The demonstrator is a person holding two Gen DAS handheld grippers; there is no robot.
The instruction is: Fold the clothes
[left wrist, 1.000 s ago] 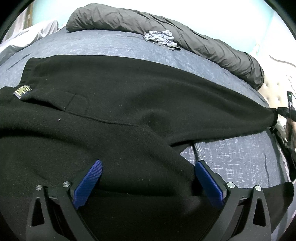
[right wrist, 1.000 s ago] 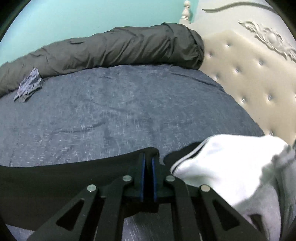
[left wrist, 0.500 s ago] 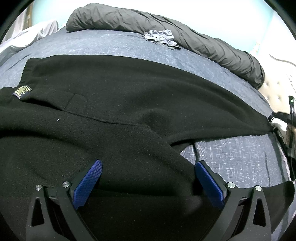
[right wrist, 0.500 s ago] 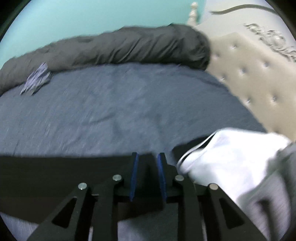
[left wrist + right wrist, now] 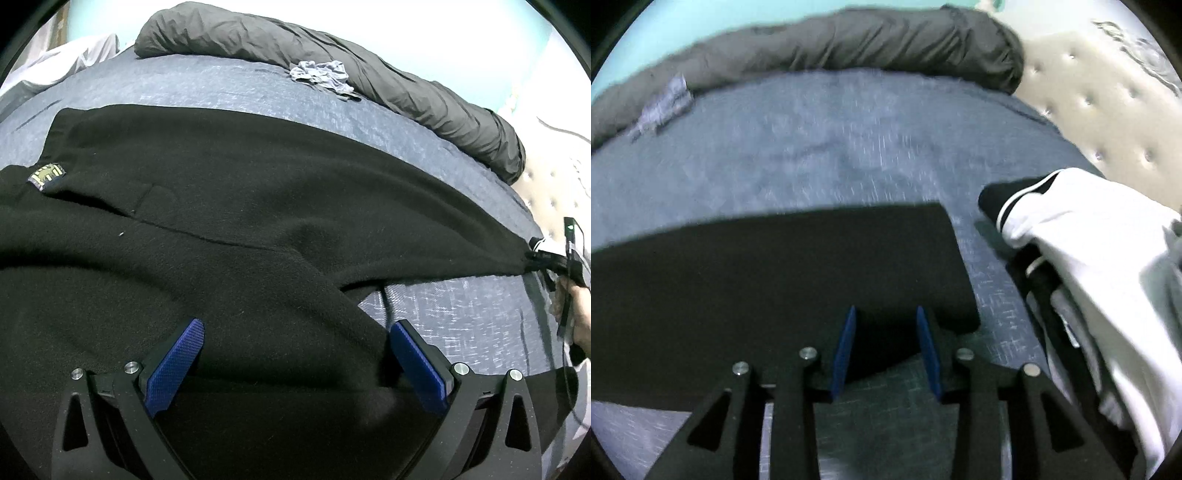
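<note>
One pair of black fleece pants [image 5: 229,221] lay flat on the blue-grey bed [image 5: 236,92], with one small yellow patch [image 5: 46,175] whose writing was too tiny to read. Two tongs showed. Left tongs [image 5: 295,354] were spread wide over the pants, holding nothing. Right tongs [image 5: 886,350] were parted at a leg end. One long grey rolled blanket [image 5: 849,44], one crumpled pale cloth [image 5: 321,74] and one white garment [image 5: 1089,251] lay nearby.

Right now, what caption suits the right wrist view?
Open hand-held gripper over black trouser leg on blue bedspread.
</note>
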